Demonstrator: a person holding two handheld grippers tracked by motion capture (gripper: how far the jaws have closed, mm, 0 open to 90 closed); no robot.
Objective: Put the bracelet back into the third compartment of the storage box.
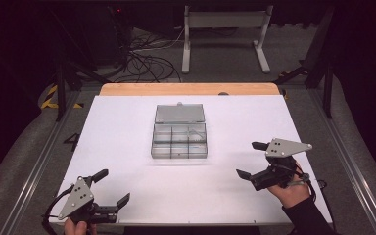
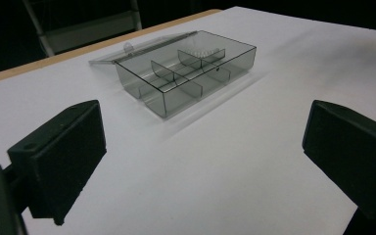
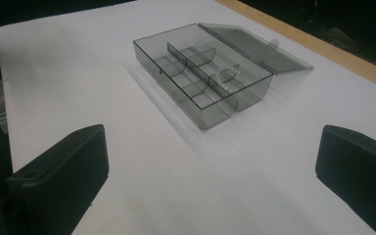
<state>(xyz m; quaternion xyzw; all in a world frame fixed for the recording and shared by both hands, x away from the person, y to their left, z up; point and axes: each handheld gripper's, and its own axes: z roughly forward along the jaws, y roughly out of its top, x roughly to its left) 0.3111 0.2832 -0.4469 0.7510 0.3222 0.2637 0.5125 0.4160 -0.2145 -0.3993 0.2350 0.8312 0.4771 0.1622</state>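
- Clear grey compartment box (image 1: 179, 142) is sitting near the middle of the white table (image 1: 127, 122), a bit toward 12 o'clock from centre in the high view.
- Its lid (image 1: 180, 113) is lying swung open, flat on the table at the box's 12 o'clock side, hinged to the far edge.
- Dividers are splitting the box into several compartments; a small pale thing is showing in one cell at the 2 o'clock corner, too faint to tell what it is.
- In the left gripper view the box (image 2: 186, 71) is lying at 12 o'clock ahead of the jaws, lid (image 2: 142, 46) at about 11 o'clock behind it.
- In the right gripper view the box (image 3: 203, 73) is lying at 12 o'clock, lid (image 3: 257, 46) at 1 o'clock.
- Left gripper (image 1: 113, 187) is hovering at 7 o'clock from the box, well apart from it, near the table's near-left corner; jaws are standing wide apart, nothing between them.
- Right gripper (image 1: 251, 159) is hovering at 4 o'clock from the box, well apart; jaws are also spread wide, gripping nothing.
- A hand (image 1: 290, 192) in a dark sleeve is holding the right gripper.
- Wooden table edge (image 1: 189, 89) is running along 12 o'clock, beyond the white surface.
- A grey metal stand (image 1: 223, 34) and loose cables (image 1: 147, 61) are lying on the floor past it.
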